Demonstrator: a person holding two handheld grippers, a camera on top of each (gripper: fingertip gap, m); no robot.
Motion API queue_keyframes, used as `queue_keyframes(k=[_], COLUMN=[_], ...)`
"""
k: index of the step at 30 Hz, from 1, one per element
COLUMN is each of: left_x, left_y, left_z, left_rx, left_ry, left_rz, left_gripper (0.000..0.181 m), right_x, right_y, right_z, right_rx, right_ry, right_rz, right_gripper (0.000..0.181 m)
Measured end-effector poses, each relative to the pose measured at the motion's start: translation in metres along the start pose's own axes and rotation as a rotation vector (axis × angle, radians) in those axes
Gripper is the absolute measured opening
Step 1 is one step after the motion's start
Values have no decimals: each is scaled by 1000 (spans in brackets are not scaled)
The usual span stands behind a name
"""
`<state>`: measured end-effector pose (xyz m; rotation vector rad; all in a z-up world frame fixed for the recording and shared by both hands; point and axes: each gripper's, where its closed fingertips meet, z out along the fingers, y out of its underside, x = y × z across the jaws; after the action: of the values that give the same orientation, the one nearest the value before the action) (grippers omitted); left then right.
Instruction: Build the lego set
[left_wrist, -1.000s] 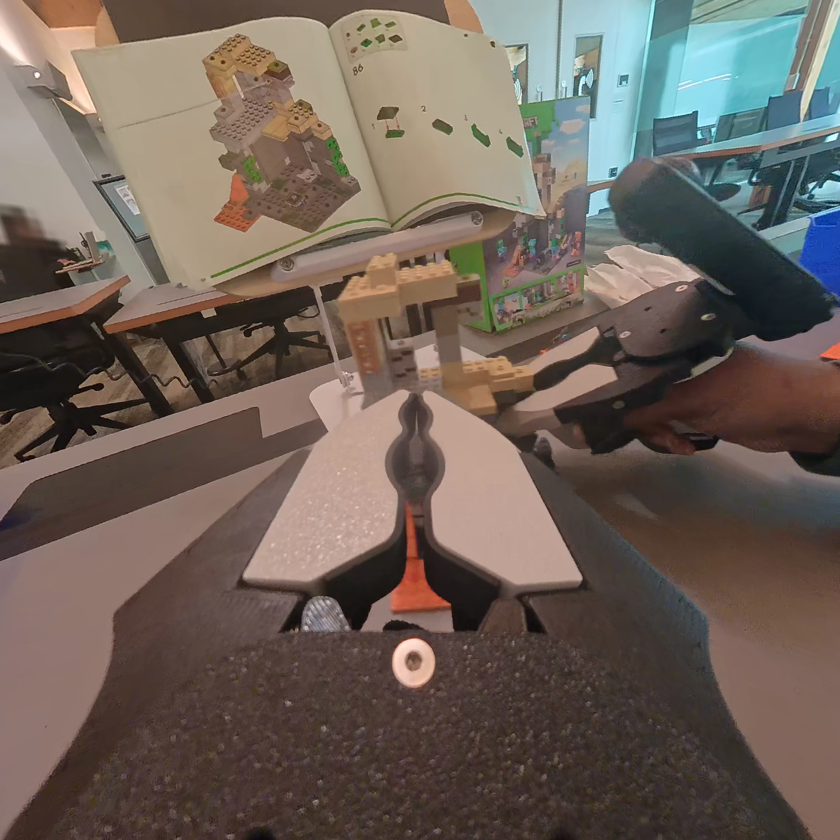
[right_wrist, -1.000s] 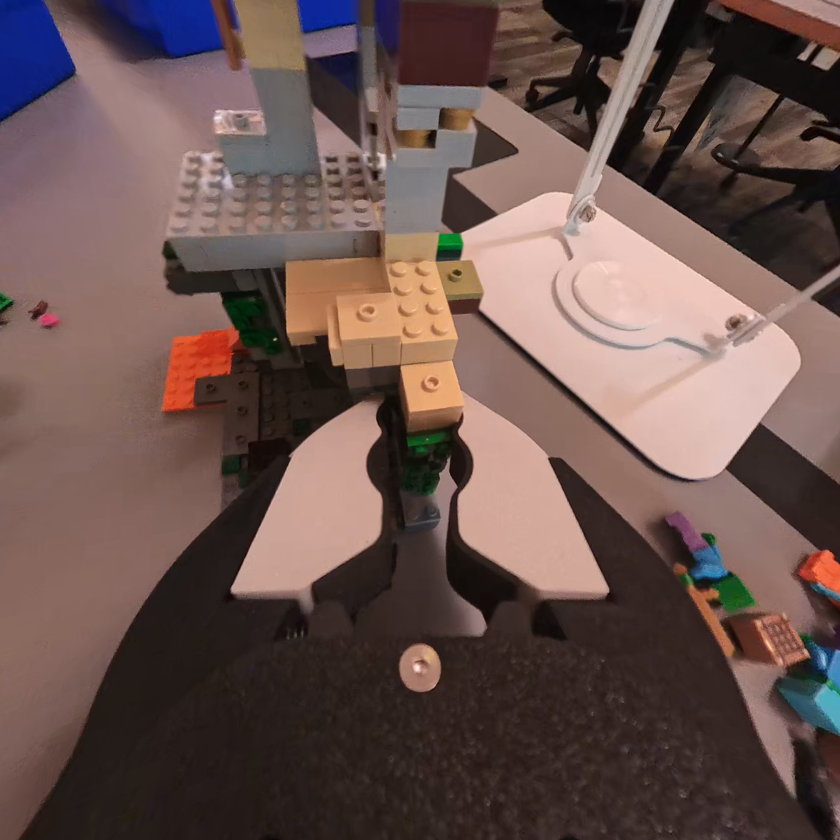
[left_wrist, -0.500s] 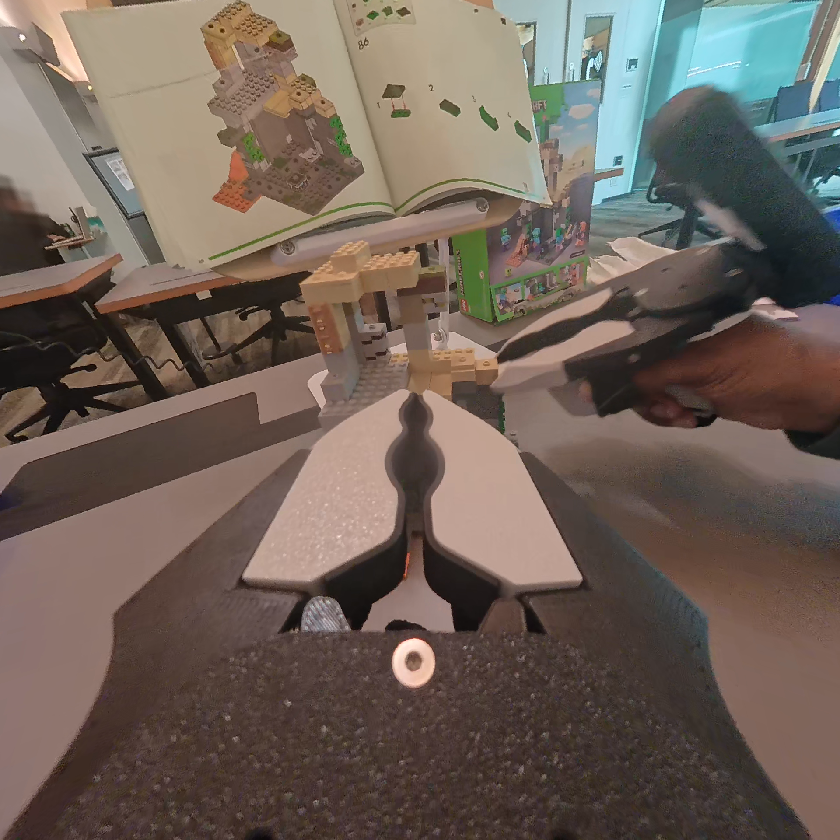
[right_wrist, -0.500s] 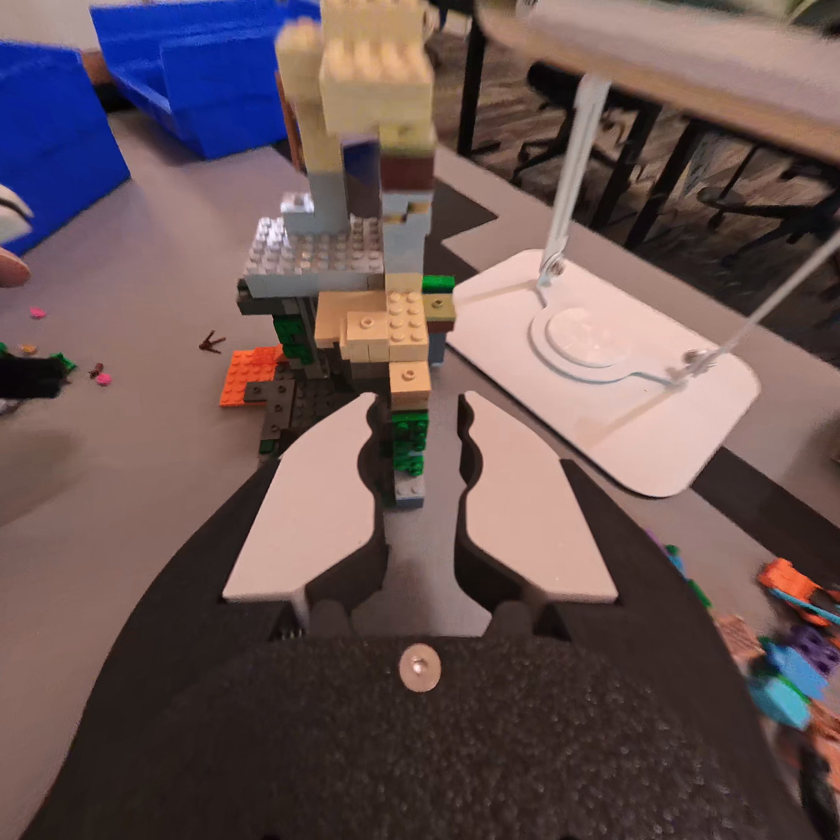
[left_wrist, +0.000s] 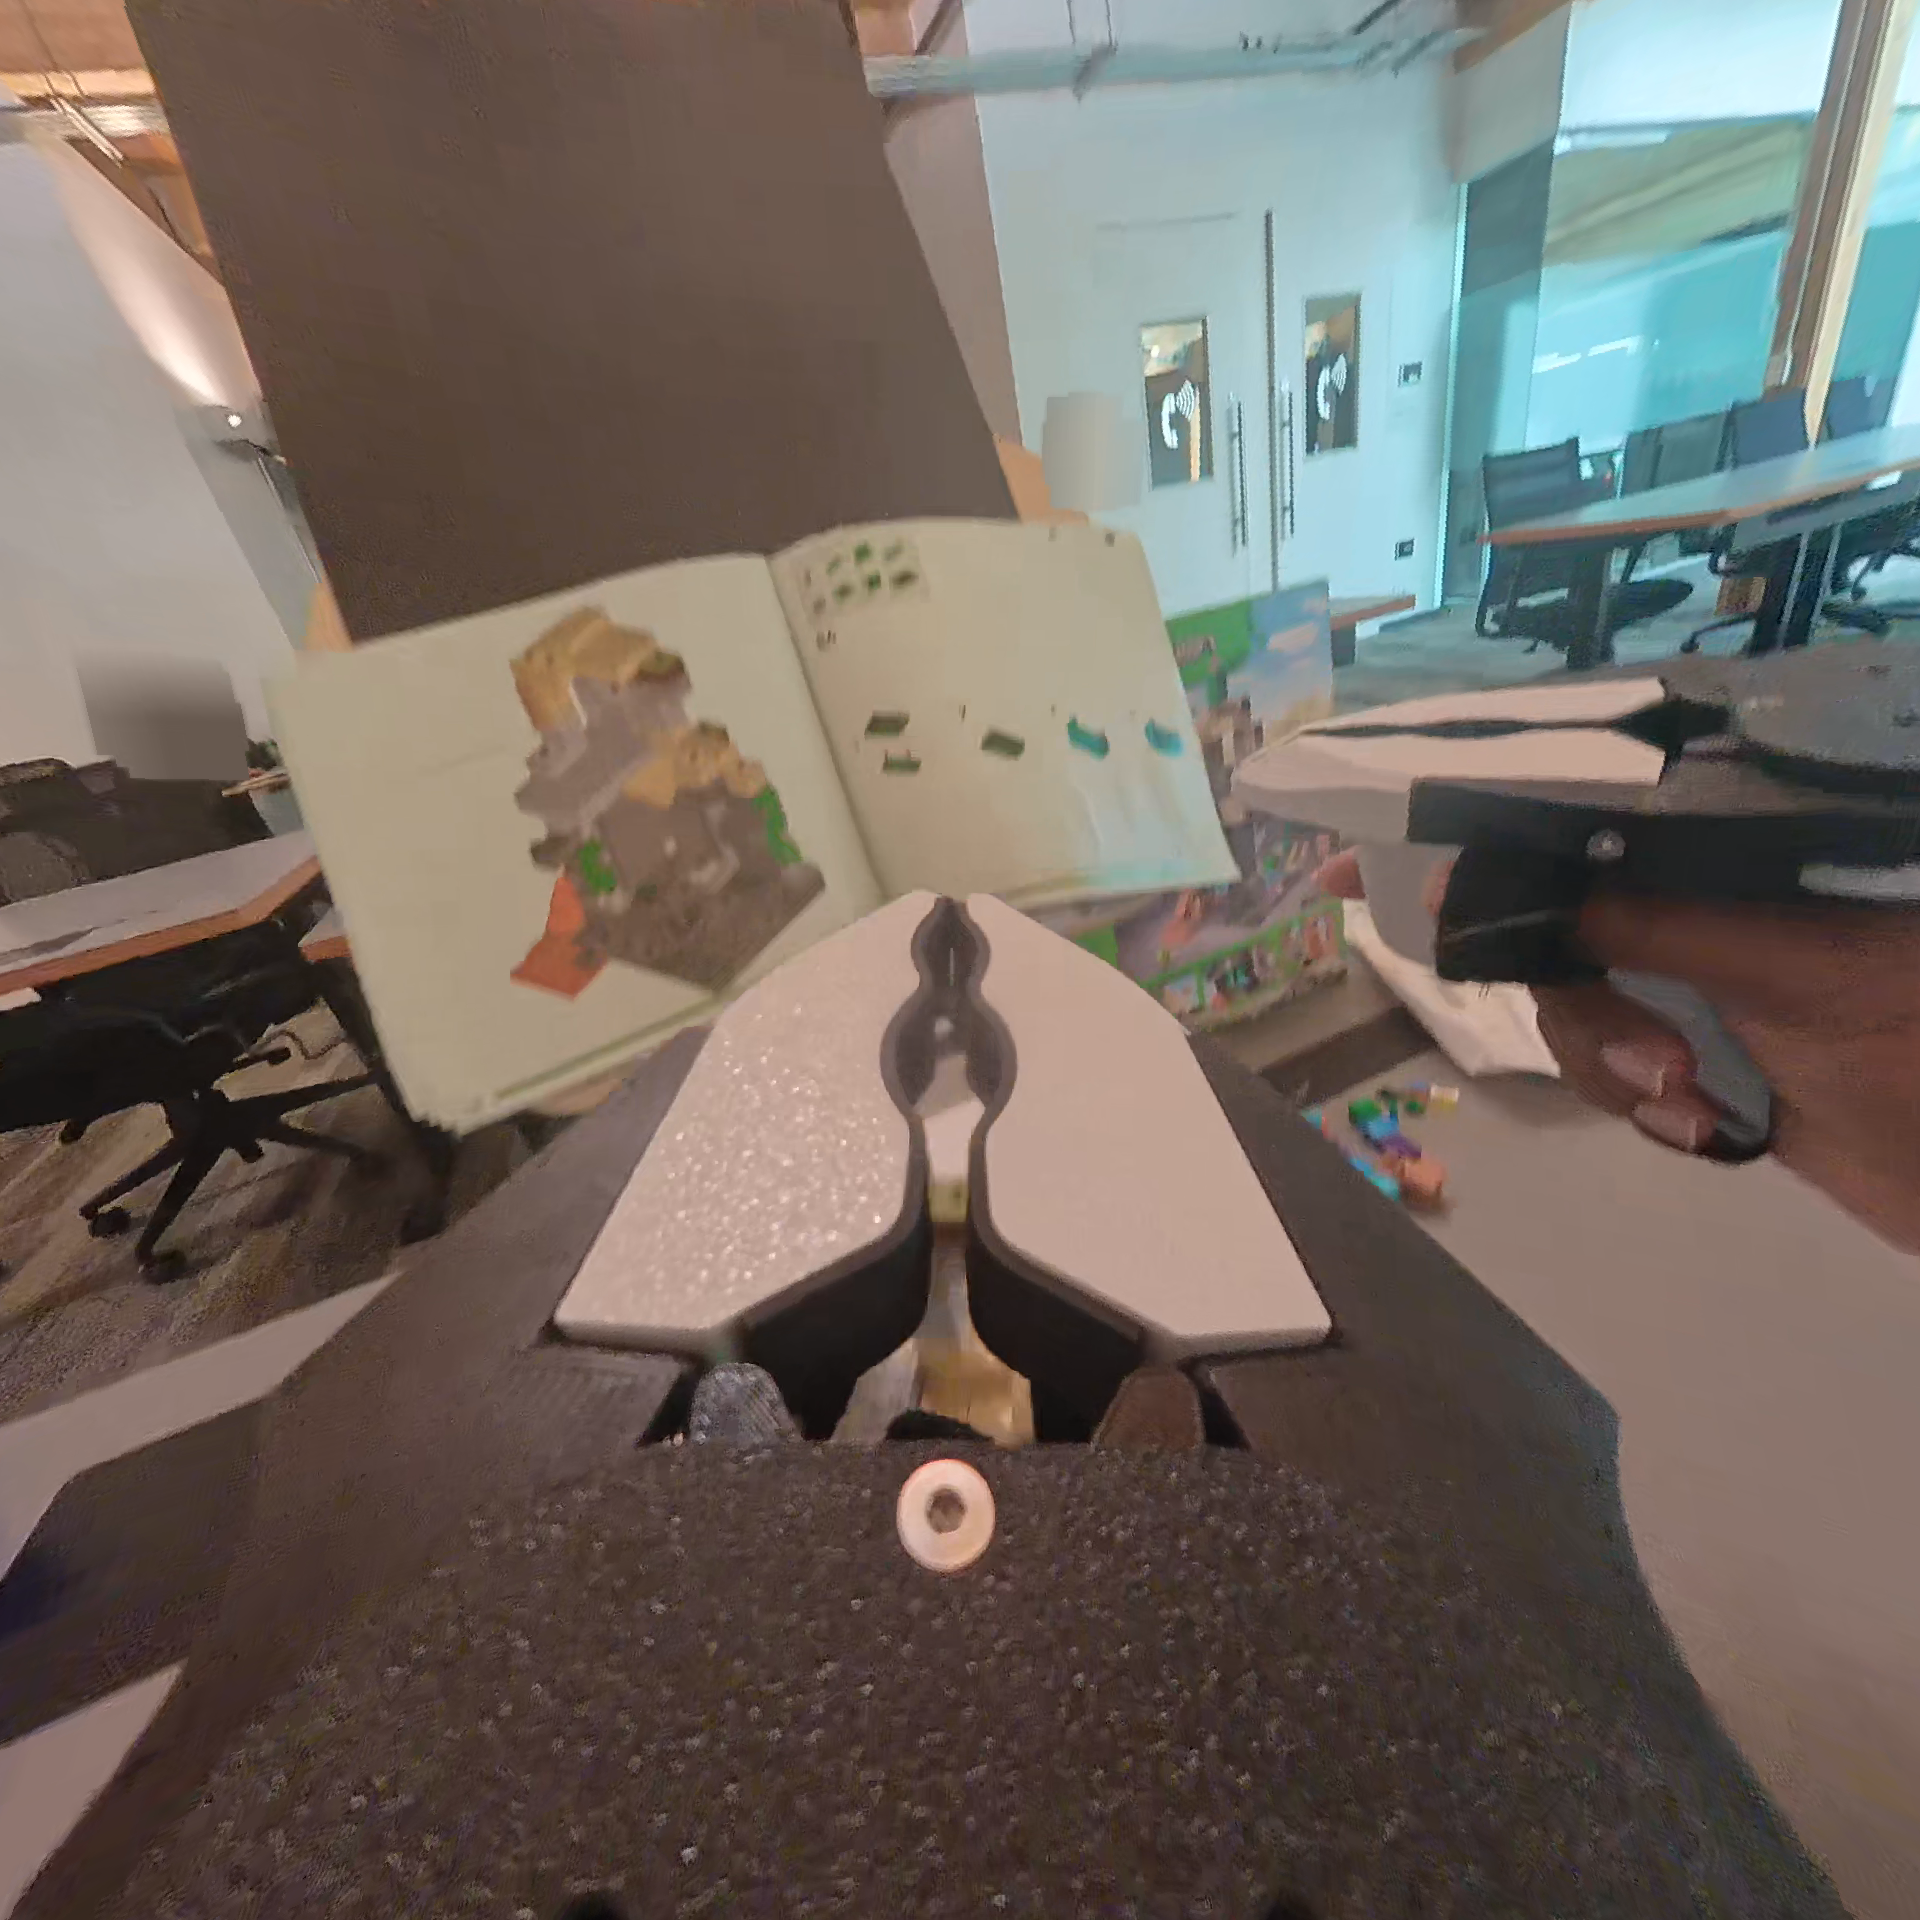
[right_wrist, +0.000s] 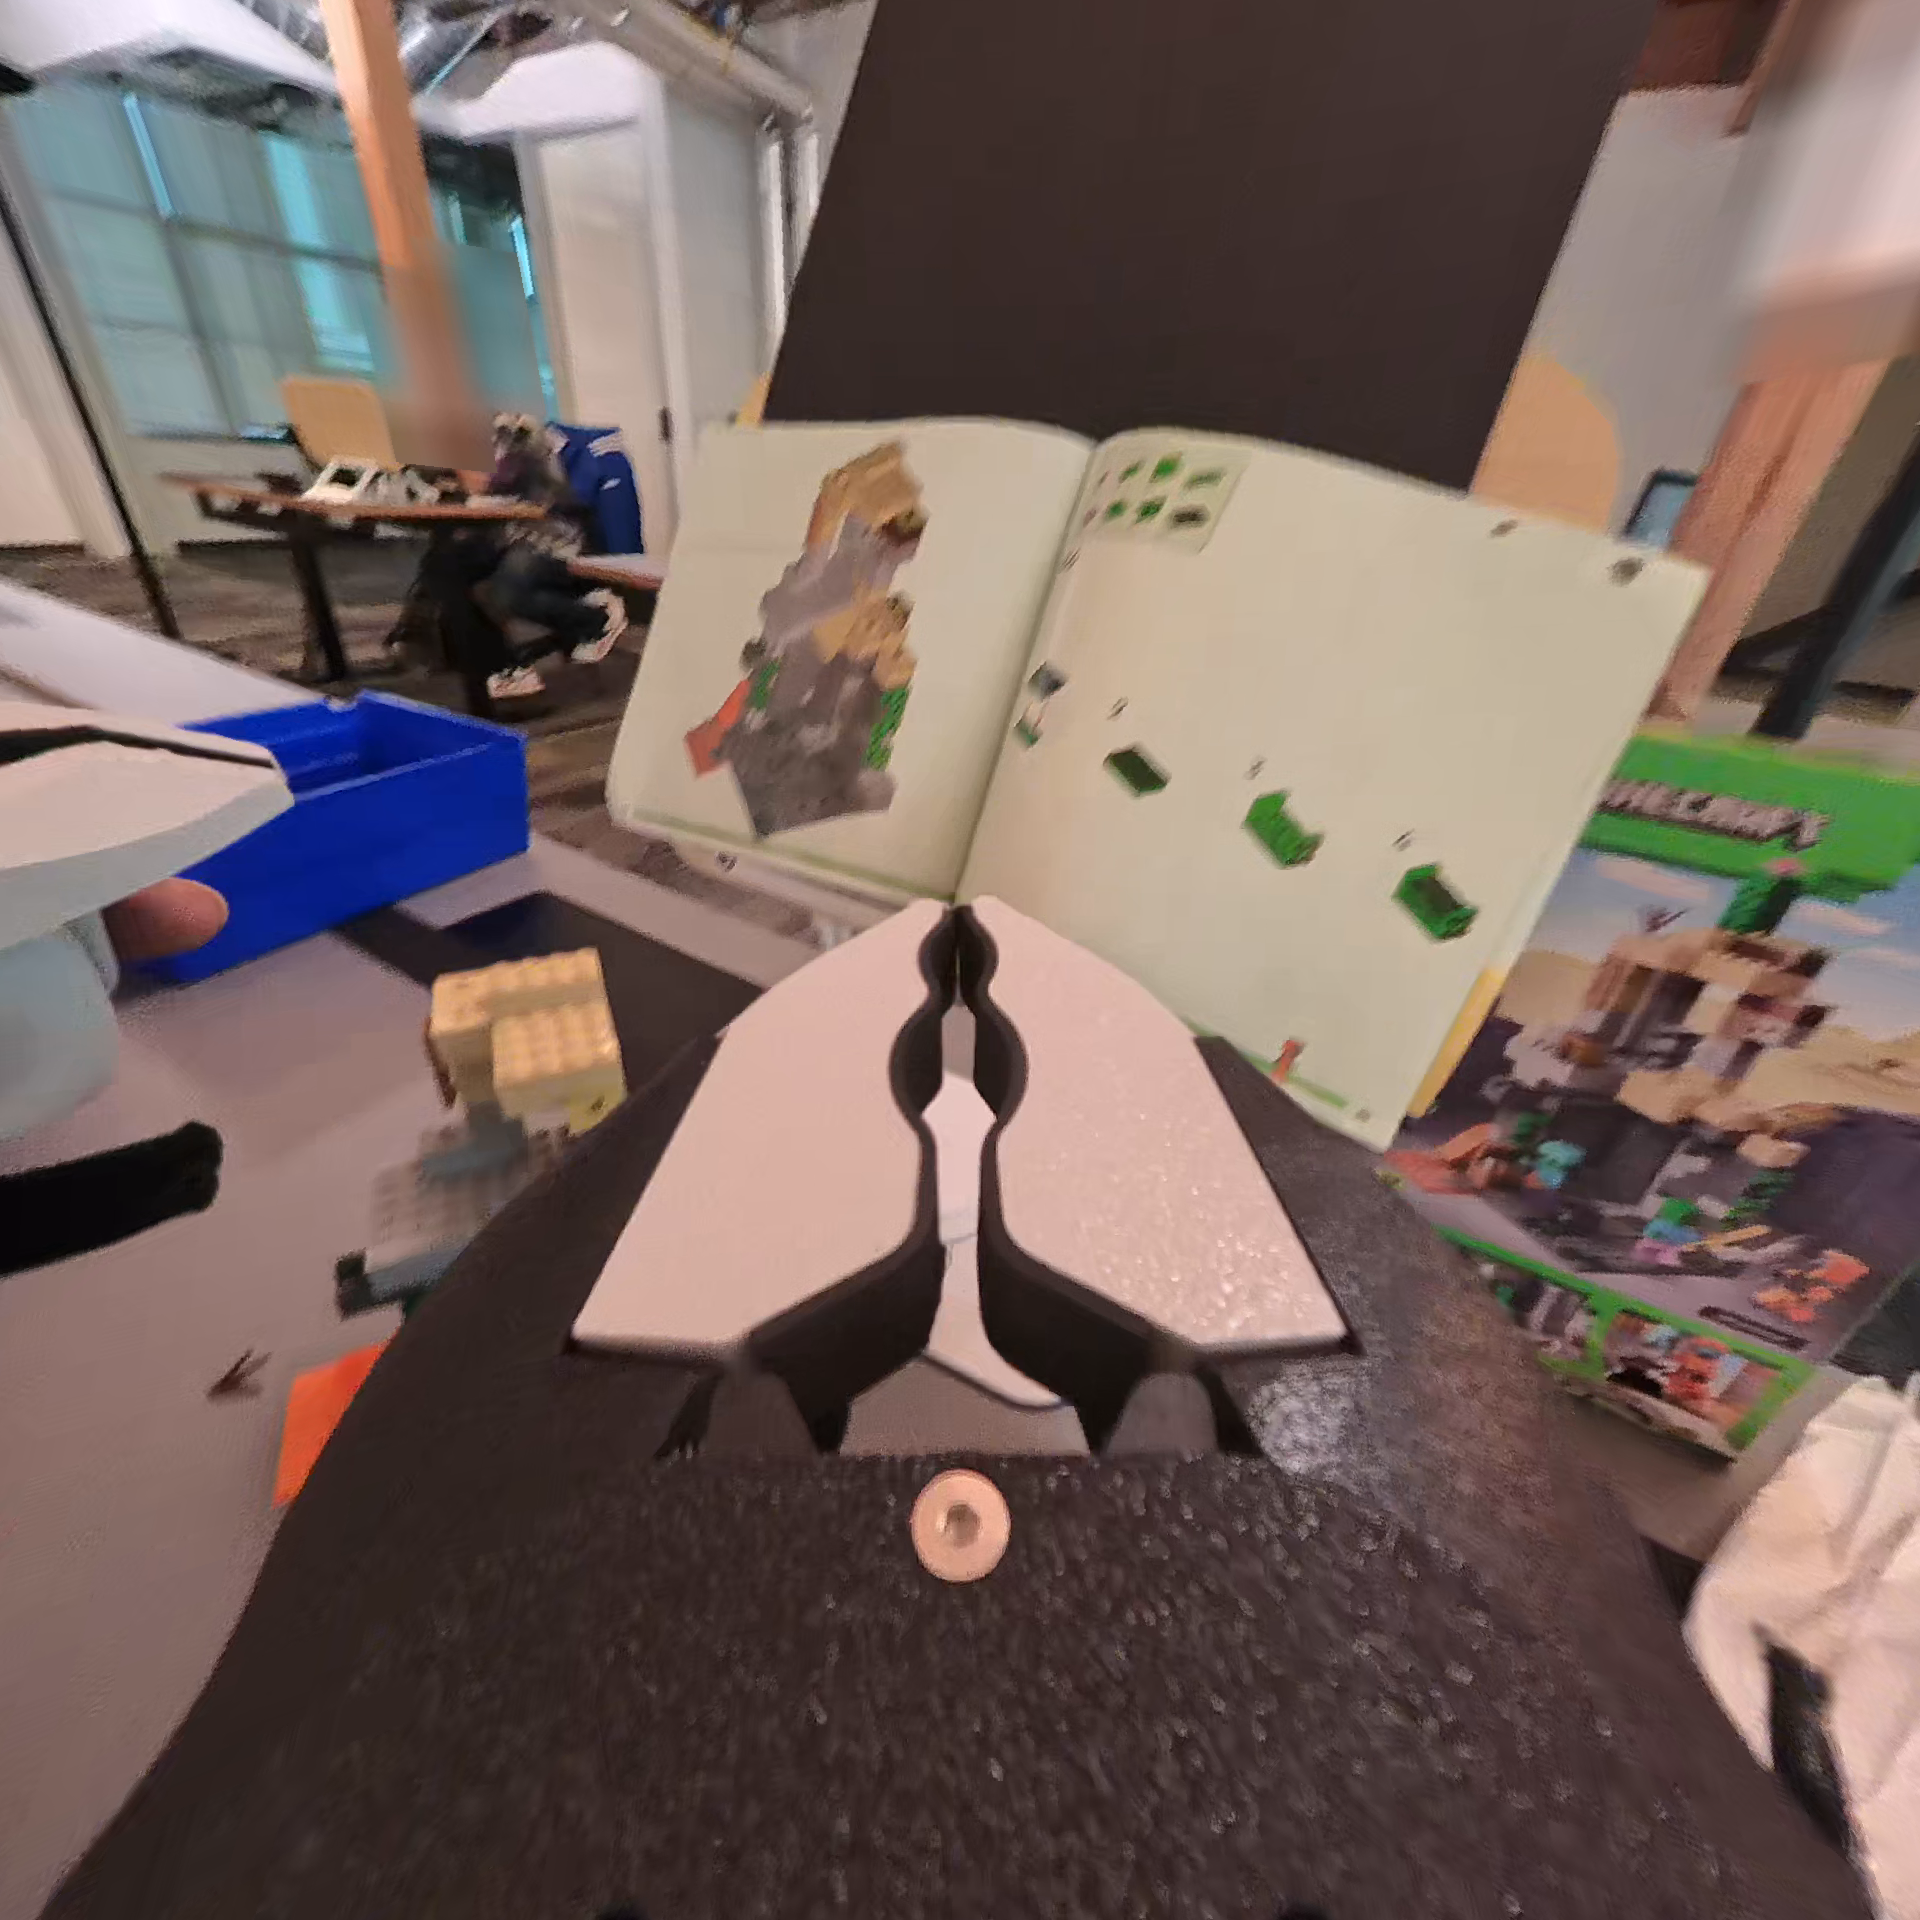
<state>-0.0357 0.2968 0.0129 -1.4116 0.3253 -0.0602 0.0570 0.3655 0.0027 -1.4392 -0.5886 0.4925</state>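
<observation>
Open instruction booklet (right_wrist: 1039, 665) propped upright, facing both tongs. Set box (right_wrist: 1683, 1091) right of it. Half-built brick model (right_wrist: 520, 1049) on table (right_wrist: 208, 1039), low left of right tongs (right_wrist: 956, 914). Left tongs (left_wrist: 948, 914) and right tongs both closed, empty.

Both tools (left_wrist: 948, 914) (right_wrist: 954, 914) raised, fingertips together

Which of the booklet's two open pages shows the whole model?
The left page of the booklet: it bears one big picture of the grey and tan model. The right page has only small green pieces.
</observation>
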Motion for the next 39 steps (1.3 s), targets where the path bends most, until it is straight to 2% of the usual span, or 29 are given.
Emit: queue_keyframes(k=[5, 9, 12, 16, 25, 39], left_x=[2, -6, -13, -24, -37, -10], left_y=[-32, -32, -21, -7, 9, 9], left_z=[41, 60, 61, 61, 67, 72], left_rx=[33, 39, 47, 29, 20, 36], left_ry=[-19, -48, -60, -75, -99, -27], left_rz=[-31, -38, -40, -22, -16, 7], left_gripper=[0, 0, 0, 0, 0, 0], right_x=[18, 25, 22, 8, -3, 3], right_y=[-31, -46, -43, -25, -23, -25], right_z=[12, 27, 38, 53, 48, 45], right_rx=[76, 127, 143, 112, 122, 147], right_ry=[79, 109, 122, 111, 113, 105], right_rz=[31, 67, 66, 25, -8, -11], right_gripper=[0, 0, 0, 0, 0, 0])
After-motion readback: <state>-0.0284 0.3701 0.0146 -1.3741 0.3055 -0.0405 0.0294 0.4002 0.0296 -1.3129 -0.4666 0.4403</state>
